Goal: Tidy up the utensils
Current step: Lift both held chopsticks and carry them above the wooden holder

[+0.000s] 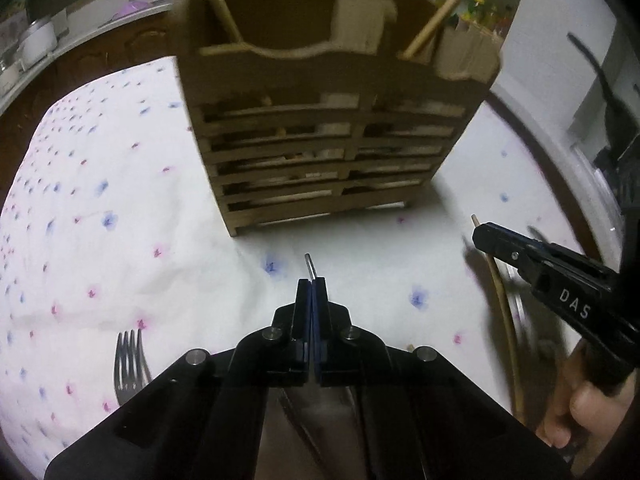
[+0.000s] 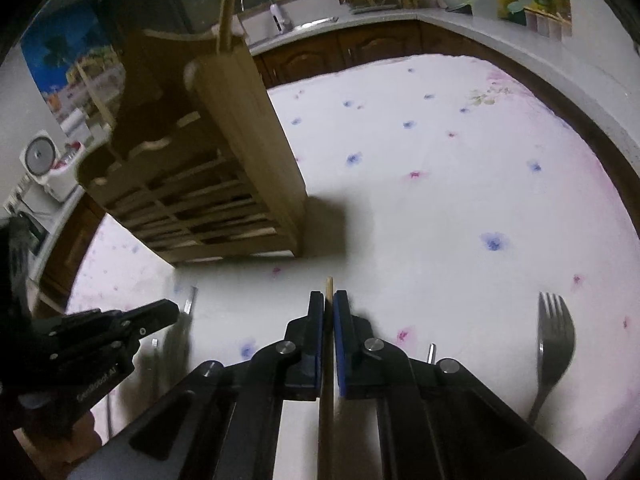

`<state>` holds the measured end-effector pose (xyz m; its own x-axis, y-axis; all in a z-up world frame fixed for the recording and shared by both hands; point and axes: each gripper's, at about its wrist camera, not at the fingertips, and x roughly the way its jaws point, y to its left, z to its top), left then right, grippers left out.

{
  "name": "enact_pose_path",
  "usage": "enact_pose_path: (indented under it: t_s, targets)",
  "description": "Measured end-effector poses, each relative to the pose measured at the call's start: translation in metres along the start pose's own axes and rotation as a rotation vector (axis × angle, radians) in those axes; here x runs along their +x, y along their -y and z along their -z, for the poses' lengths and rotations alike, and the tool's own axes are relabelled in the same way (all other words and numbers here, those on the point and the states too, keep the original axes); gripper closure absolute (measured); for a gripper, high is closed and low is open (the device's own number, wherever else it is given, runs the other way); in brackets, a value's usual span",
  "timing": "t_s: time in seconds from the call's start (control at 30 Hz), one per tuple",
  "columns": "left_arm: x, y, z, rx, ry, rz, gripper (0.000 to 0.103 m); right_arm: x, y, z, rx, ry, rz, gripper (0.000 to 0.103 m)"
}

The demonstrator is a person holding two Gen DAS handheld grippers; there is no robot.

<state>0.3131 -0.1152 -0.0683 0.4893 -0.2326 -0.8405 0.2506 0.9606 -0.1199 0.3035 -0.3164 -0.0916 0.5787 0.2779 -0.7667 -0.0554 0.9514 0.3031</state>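
A white flowered tablecloth (image 2: pixel 460 200) covers the table. Beyond it, dark wooden cabinets (image 2: pixel 360 52) carry a pale countertop (image 2: pixel 480 20) crowded with bottles. Left of the table hangs a blue poster (image 2: pixel 56 56).

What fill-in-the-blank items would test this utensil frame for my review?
1. The right hand-held gripper is shut on a wooden ____.
2. The left hand-held gripper grips a thin ____ utensil handle.
3. A ____ lies on the floral tablecloth, left of the left gripper.
4. The slatted caddy is made of ____.

Missing words: chopstick; metal; fork; wood
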Motion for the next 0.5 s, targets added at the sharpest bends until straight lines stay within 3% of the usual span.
enact_pose_path:
  t_s: [0.17,0.27,0.37,0.5]
  targets:
    - [-0.019,-0.006,0.007,-0.018,0.026,0.036,0.103,-0.027,-0.002,-0.003,0.013,0.046,-0.034,0.098]
    - [-0.007,-0.010,0.001,-0.060,-0.025,0.067,0.103,-0.033,-0.004,-0.005,0.003,0.055,-0.036,0.098]
    - [0.001,-0.005,0.000,-0.057,-0.056,0.067,0.087,-0.036,-0.003,-0.004,0.007,0.057,-0.043,0.098]
    - [0.020,0.016,0.000,-0.001,-0.106,0.012,0.085,-0.038,0.001,0.000,0.018,0.058,-0.046,0.098]
